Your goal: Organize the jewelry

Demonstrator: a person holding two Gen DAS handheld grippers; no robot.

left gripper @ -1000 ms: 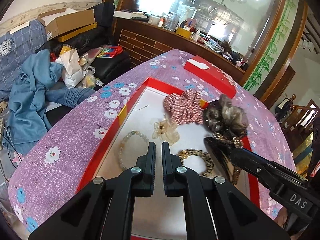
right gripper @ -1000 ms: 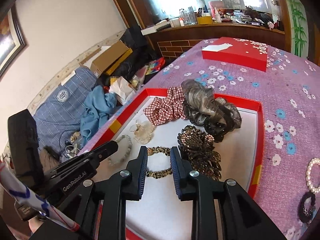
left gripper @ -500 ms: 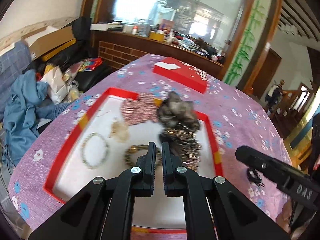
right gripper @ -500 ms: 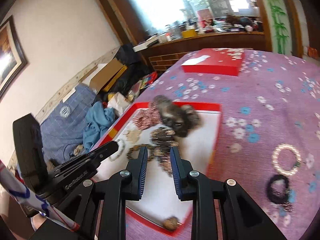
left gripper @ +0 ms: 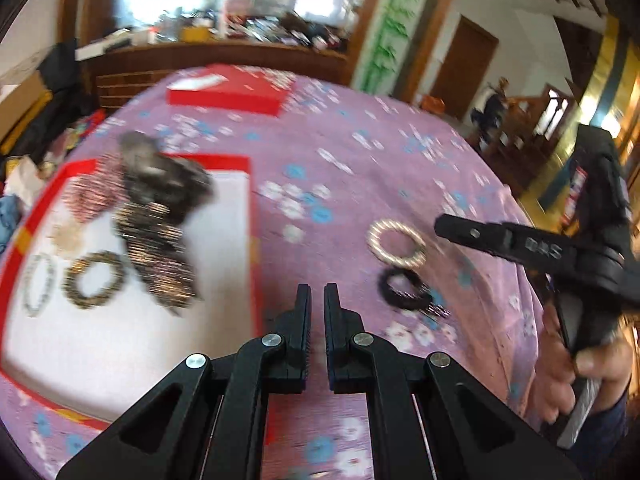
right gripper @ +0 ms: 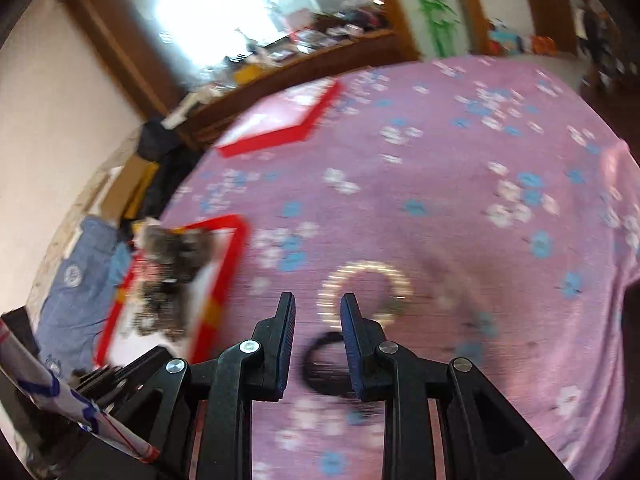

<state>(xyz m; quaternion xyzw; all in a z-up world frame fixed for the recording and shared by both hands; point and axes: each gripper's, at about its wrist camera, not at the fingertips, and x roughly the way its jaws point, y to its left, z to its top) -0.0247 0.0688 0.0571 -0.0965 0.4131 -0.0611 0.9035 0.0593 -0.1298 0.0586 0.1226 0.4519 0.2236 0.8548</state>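
Note:
A red tray (left gripper: 251, 216) with a white floor lies on the purple flowered cloth and holds scrunchies, a sequin clip (left gripper: 156, 256) and bracelets (left gripper: 94, 279). It shows at the left in the right wrist view (right gripper: 230, 256). A pearl bracelet (left gripper: 396, 243) (right gripper: 366, 292) and a black beaded bracelet (left gripper: 404, 288) (right gripper: 320, 364) lie on the cloth right of the tray. My left gripper (left gripper: 317, 300) is nearly shut and empty, over the cloth by the tray's right edge. My right gripper (right gripper: 317, 308) (left gripper: 444, 224) is open and empty, just above the two loose bracelets.
A red box lid (left gripper: 228, 90) (right gripper: 280, 124) lies at the far side of the table. A wooden counter with clutter stands behind it (left gripper: 224, 44). Clothes and boxes lie on the floor at the left (right gripper: 80, 276). The table edge falls off at the right (left gripper: 532, 280).
Both grippers have swung right, away from the tray and over the cloth. The right gripper has opened a little wider and now hangs over the pearl and black bracelets.

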